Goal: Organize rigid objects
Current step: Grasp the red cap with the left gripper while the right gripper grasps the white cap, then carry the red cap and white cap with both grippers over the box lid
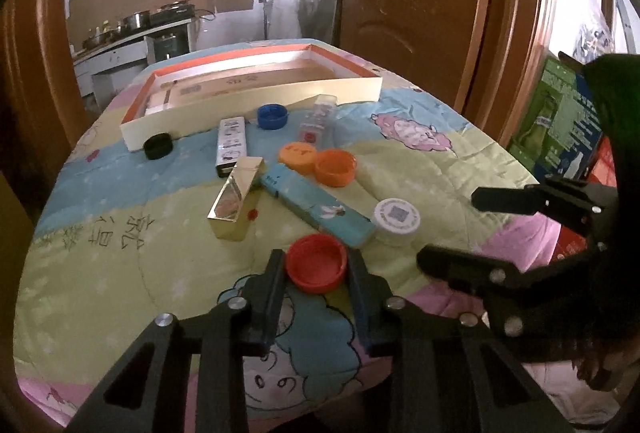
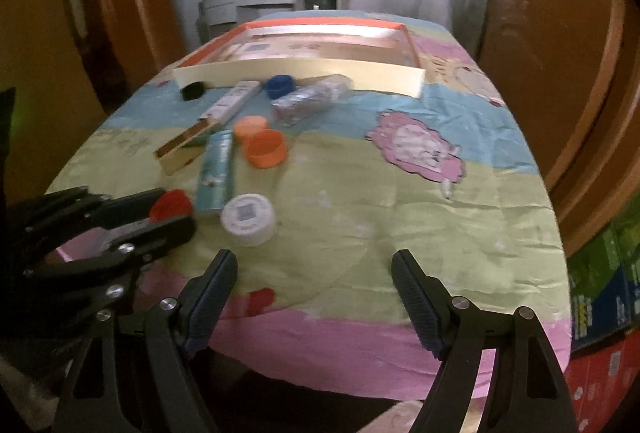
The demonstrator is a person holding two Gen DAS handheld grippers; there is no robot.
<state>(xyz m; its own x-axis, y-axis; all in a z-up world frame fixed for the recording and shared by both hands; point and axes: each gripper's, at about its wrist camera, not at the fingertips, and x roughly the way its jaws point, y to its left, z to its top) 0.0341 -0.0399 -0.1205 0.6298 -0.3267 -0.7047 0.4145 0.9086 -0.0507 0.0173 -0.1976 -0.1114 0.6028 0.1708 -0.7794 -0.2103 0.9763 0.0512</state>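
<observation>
Between my left gripper's (image 1: 316, 269) fingers sits the red cap (image 1: 316, 268), on the near part of the quilt (image 1: 120, 233).

The cap is a round, smooth plastic cup, open side up; my left jaws bracket it on both sides, though I cannot tell if they press it. Just past it lie a white round lid (image 1: 396, 220), a long teal box (image 1: 316, 207) and a shiny gold box (image 1: 236, 198), with two orange caps (image 1: 318, 162) beyond. My right gripper (image 2: 314, 273) hovers over bare glossy quilt, jaws spread wide and empty. A shallow cream tray (image 1: 256, 107) sits at the far end.
</observation>
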